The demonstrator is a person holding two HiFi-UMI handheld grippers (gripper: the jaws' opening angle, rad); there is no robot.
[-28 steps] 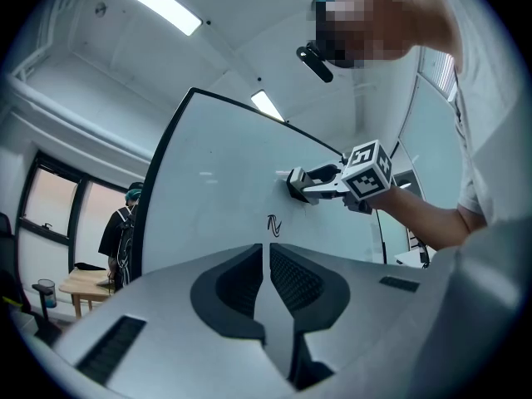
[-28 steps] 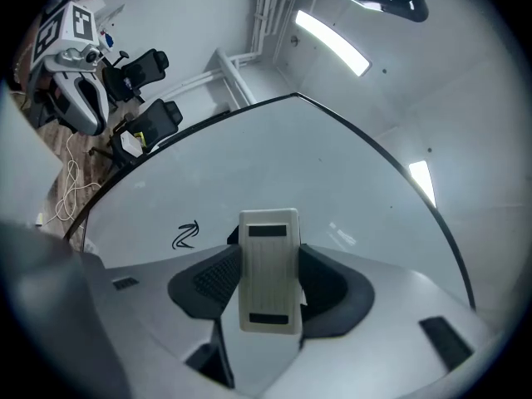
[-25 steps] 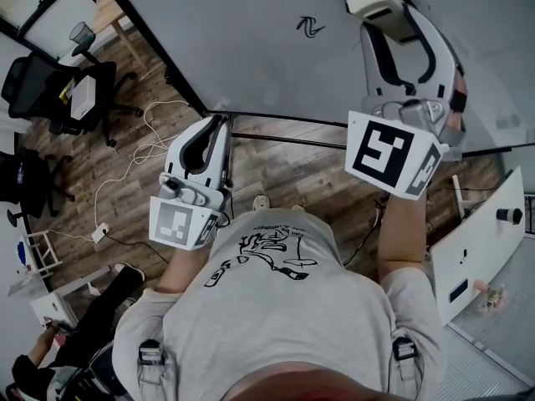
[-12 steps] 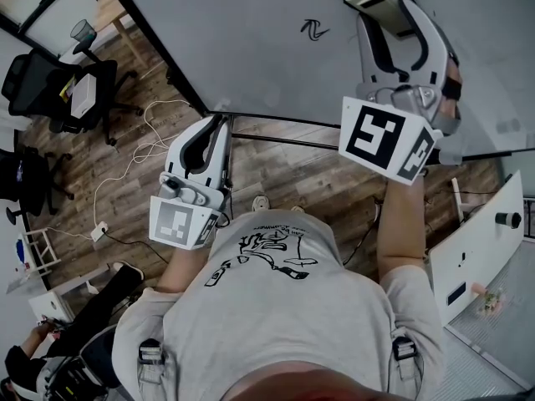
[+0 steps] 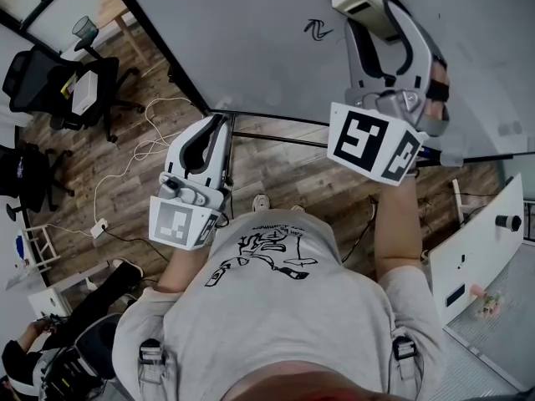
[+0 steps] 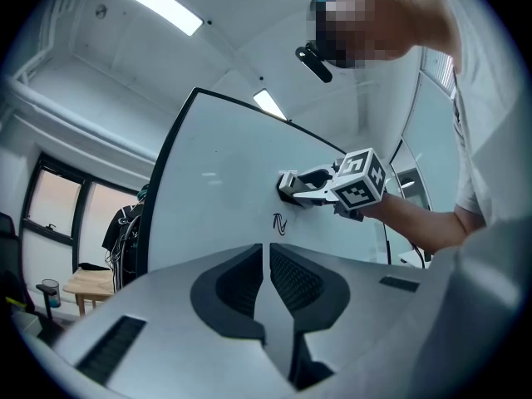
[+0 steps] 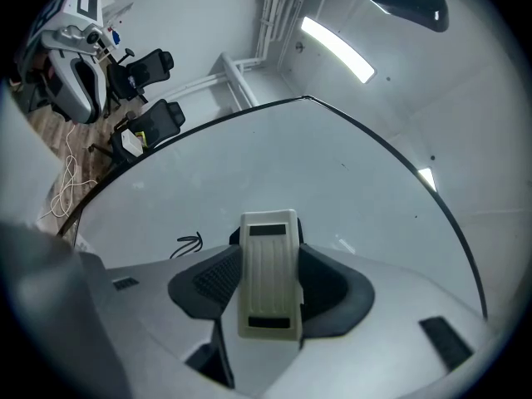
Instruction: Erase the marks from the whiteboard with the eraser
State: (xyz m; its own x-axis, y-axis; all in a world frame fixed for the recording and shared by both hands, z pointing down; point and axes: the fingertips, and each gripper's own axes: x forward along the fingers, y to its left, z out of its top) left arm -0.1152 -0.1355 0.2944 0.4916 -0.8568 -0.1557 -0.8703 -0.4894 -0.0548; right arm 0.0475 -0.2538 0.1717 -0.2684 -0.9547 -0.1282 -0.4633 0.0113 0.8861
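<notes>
A large whiteboard fills the top of the head view, with a small black squiggle mark on it. My right gripper is shut on a cream ribbed eraser, held against or just off the board a little to the right of the mark. My left gripper hangs low near the board's bottom edge, shut with nothing between its jaws. In the left gripper view the mark sits just below the eraser.
Office chairs and a loose white cable lie on the wooden floor at the left. A white cabinet stands at the right. A seated person is at the lower left.
My right gripper with the eraser has moved left along the board, closing toward the squiggle. The left gripper has not moved.
</notes>
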